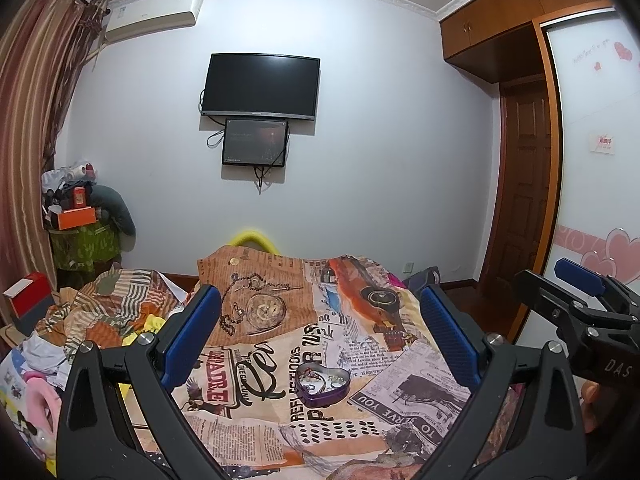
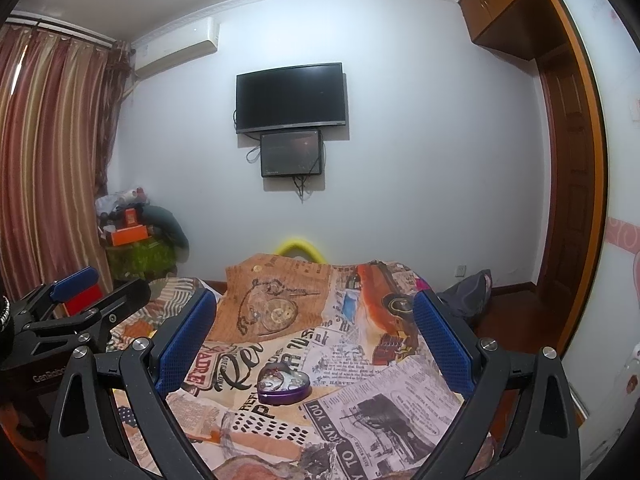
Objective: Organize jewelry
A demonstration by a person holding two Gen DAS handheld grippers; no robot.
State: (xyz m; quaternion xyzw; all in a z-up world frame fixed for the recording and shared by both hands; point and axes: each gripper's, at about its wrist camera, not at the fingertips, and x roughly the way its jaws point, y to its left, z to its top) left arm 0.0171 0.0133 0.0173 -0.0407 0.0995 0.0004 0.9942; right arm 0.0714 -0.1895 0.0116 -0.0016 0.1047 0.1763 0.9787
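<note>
A purple heart-shaped tin (image 1: 322,388) lies open on the patterned newspaper-print cloth (image 1: 400,380), with several pieces of jewelry inside. It also shows in the right wrist view (image 2: 283,385). My left gripper (image 1: 320,328) is open and empty, raised above and behind the tin. My right gripper (image 2: 316,332) is open and empty, likewise held above the tin. The right gripper shows at the right edge of the left wrist view (image 1: 576,300); the left gripper shows at the left edge of the right wrist view (image 2: 80,292).
The cloth covers a raised surface. A heap of clothes and fabric (image 1: 100,312) lies to the left, a red box (image 1: 28,294) beyond it. A dark bag (image 2: 468,292) sits on the floor at right. A TV (image 1: 260,84) hangs on the far wall.
</note>
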